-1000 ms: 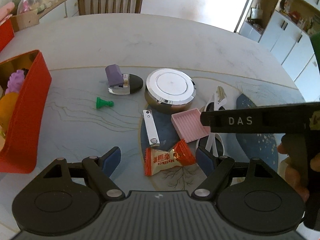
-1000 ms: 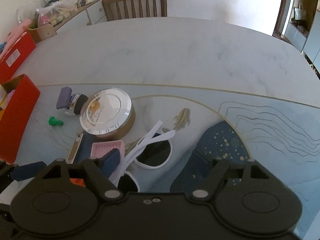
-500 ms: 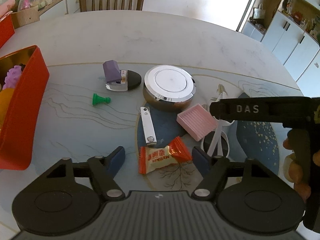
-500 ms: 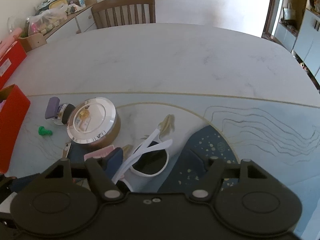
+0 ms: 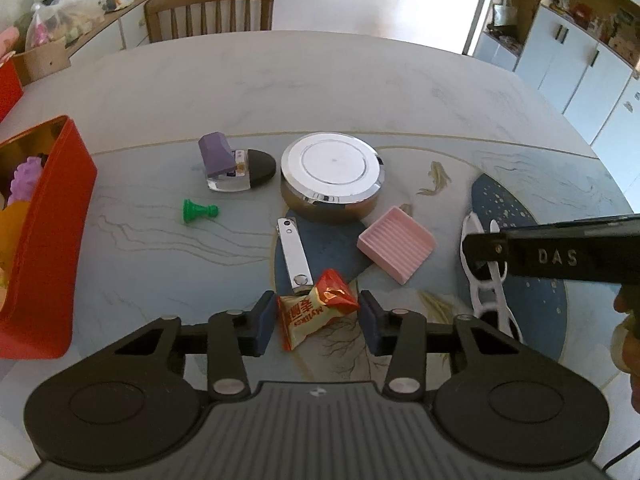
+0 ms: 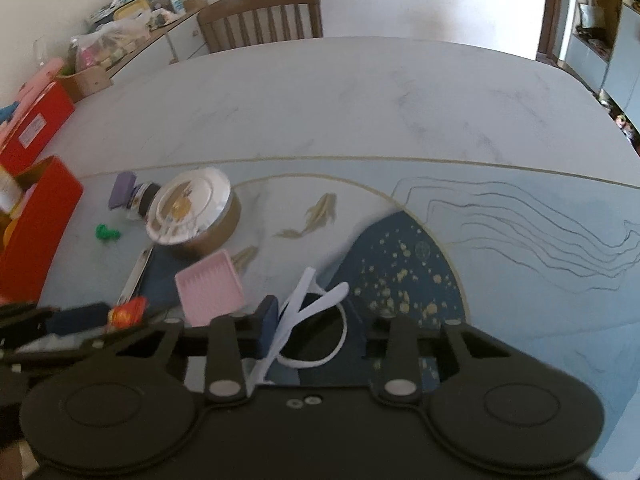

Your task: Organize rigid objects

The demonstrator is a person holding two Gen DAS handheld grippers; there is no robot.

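Within the last second the left gripper (image 5: pixel 318 316) has dropped until its spread jaws bracket the candy (image 5: pixel 316 312) on the table (image 5: pixel 280 80), while the right gripper (image 6: pixel 316 330), jaws apart, seemingly straddles the white sunglasses (image 6: pixel 308 320), so pickups look imminent.

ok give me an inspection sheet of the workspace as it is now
surface: pale table with printed fish mat.
job's things: candy, nail clipper, pink tray, round tin, green pawn, purple-capped bottle, white sunglasses, red box.
clutter: nothing seen.
grippers: left gripper jaws open around candy; right gripper open over sunglasses.
cables: nothing seen.
surroundings: wooden chair, white cabinets.
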